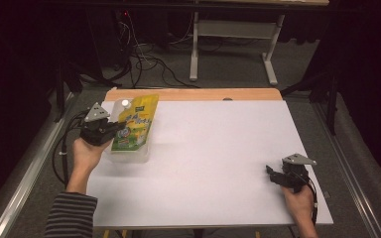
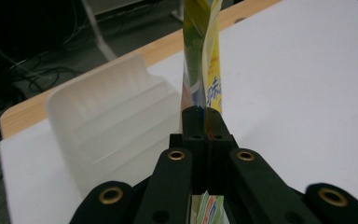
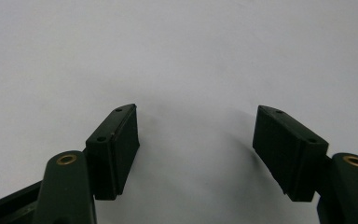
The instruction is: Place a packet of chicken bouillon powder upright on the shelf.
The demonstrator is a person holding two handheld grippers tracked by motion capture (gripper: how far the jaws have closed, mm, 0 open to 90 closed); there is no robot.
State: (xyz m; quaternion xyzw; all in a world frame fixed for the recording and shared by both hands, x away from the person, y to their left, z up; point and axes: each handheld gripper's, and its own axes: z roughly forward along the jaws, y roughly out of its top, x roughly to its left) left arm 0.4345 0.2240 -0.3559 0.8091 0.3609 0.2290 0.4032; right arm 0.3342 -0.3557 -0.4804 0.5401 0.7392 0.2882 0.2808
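A yellow-green refill pouch (image 1: 134, 124) with a white cap hangs over a clear plastic bin (image 1: 129, 154) at the table's left. My left gripper (image 1: 115, 128) is shut on the pouch's edge. In the left gripper view the pouch (image 2: 200, 60) rises edge-on from between the pressed jaws, with the bin (image 2: 107, 126) to its left. My right gripper (image 1: 273, 174) rests low at the table's right front. Its jaws stand wide apart over bare white surface, nothing between them (image 3: 196, 149).
The white table top (image 1: 218, 153) has a wooden strip (image 1: 193, 94) along its far edge. Cables lie on the floor behind, by a white desk frame (image 1: 238, 44).
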